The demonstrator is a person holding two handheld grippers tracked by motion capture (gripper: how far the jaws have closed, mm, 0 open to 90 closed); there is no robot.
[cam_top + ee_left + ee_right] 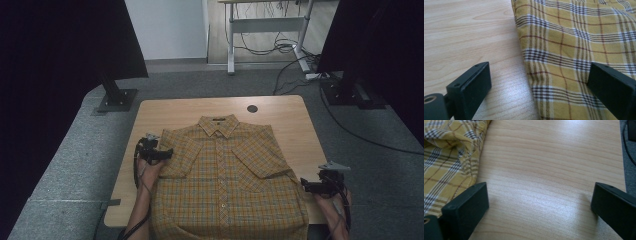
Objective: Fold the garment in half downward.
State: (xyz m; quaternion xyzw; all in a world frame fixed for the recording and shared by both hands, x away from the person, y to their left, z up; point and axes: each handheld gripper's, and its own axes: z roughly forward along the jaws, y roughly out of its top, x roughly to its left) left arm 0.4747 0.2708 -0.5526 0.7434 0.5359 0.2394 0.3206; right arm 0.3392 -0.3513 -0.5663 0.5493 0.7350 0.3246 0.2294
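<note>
The yellow plaid shirt (225, 175) was lying flat, front up, in the middle of the wooden table (290, 112), collar away from the person, both short sleeves already folded in over the chest. So its long axis ran from collar to hem, with the hem hanging off the near edge and getting cut off by the frame.

Left gripper (161, 154) sat right at the shirt's left edge by the folded sleeve, jaws spread wide and straddling that edge, one over bare wood, one over the cloth. Right gripper (306, 186) was also wide open, just off the right side seam lower down, with bare table between its jaws and the cloth just beside one of them. I'd say the left was closer to a grab. Couldn't tell whether either jaw was actually touching fabric.
</note>
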